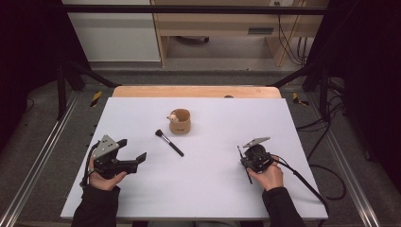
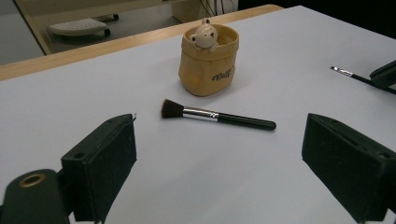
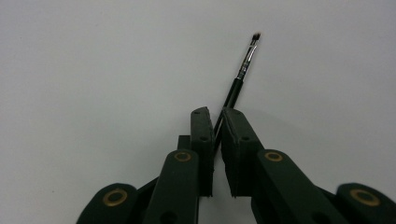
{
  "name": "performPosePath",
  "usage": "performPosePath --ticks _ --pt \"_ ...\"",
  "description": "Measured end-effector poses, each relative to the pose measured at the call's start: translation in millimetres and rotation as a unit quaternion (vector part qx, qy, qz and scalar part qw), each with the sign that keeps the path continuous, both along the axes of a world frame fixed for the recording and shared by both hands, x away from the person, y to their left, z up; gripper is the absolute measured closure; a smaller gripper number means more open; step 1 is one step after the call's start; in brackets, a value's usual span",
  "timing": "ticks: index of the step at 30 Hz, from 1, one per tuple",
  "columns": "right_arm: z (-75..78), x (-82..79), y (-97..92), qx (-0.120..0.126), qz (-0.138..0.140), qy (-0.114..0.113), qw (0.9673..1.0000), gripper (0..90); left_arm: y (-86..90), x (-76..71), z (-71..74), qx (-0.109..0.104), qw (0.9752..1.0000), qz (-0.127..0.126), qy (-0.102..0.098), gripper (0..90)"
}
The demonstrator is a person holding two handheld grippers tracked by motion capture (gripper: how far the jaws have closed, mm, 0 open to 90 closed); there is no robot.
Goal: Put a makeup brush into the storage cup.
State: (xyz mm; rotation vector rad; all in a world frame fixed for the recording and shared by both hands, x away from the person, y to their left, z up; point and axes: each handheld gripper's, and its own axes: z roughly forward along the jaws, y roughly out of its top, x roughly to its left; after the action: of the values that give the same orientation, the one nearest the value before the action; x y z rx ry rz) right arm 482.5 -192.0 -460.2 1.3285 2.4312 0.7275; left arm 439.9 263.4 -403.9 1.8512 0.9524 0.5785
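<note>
Thin brush (image 3: pixel 243 74) lay pinched by its black handle in the right tongs (image 3: pixel 216 123), low over the white table (image 1: pixel 213 189); it looked light, stiff and slippery, best gripped mid-handle, clear of the tiny bristles. The left tongs (image 2: pixel 219 158) stood spread, facing a fatter brush (image 2: pixel 217 115) and a tan bear pot (image 2: pixel 208 60). Smooth matte table, dim room beyond.

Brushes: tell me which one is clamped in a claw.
The thin brush, pinched between the right claw's jaws. The thicker fluffy-headed brush lies free beside the tan pot.
</note>
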Motion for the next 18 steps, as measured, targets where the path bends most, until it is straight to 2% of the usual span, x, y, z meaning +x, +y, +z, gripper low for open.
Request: performPosePath --ticks 13,15,18 --pt "-0.9 0.3 1.0 -0.002 -0.015 0.004 0.9999 83.3 -1.1 0.1 -0.4 0.002 1.0000 -0.002 0.001 9.7" --pt "-0.8 0.3 -0.5 -0.016 -0.010 -0.007 0.9998 84.7 -1.1 0.4 -0.4 0.003 1.0000 -0.002 0.000 9.7" --pt "-0.3 0.4 -1.4 -0.013 -0.014 -0.003 0.9998 84.9 -1.5 0.1 -0.5 0.003 1.0000 -0.002 0.001 9.7"
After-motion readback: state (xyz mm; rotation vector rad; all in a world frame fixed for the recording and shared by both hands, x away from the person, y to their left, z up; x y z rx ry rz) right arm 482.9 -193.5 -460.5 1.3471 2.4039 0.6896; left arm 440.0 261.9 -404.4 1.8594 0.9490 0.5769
